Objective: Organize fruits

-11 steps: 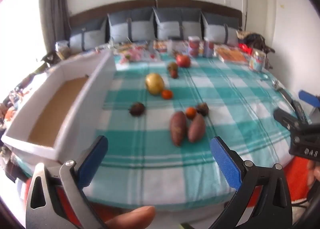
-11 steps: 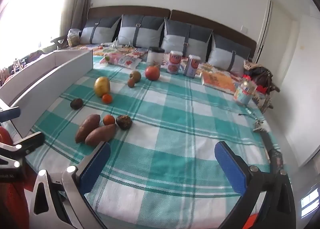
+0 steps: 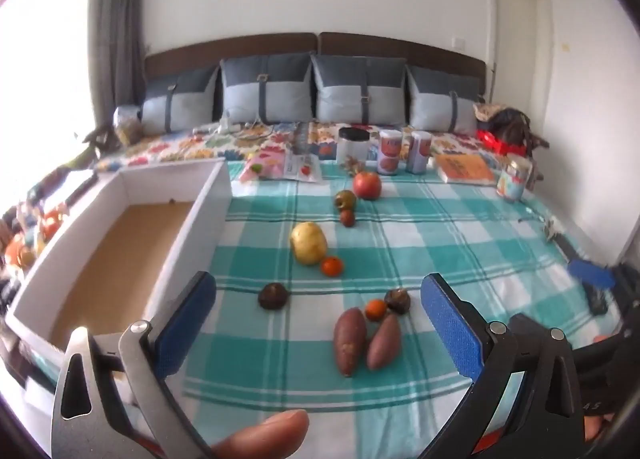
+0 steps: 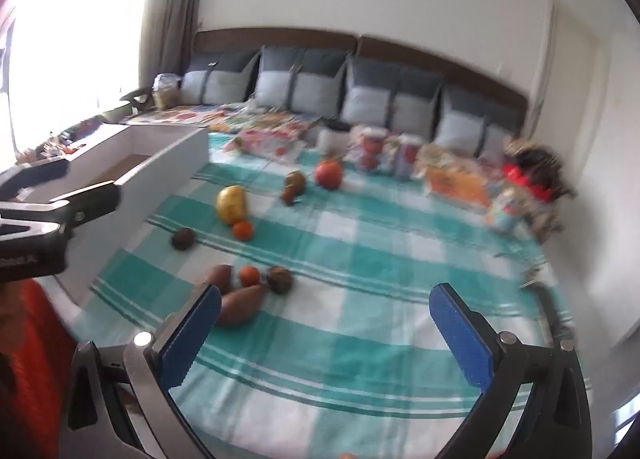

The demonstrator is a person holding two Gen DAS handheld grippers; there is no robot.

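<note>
Only the left view shows a thumb (image 3: 264,433) (both hand-held grippers gape empty).

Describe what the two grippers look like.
Both match: the left gripper and right gripper each have two black fingers faced with textured blue pads, silver linkage bars with round rivets, and black frames. An orange-red sleeve shows beside the left one.

**A bedroom at home**

A wide bed (image 3: 400,259) under a teal-and-white checked cover fills the room, four grey two-tone pillows (image 3: 264,95) propped against a dark wooden headboard (image 3: 400,45). A grey curtain (image 3: 116,19) hangs beside a bright window at left; plain white walls and a door (image 3: 520,39) close the scene.
</note>
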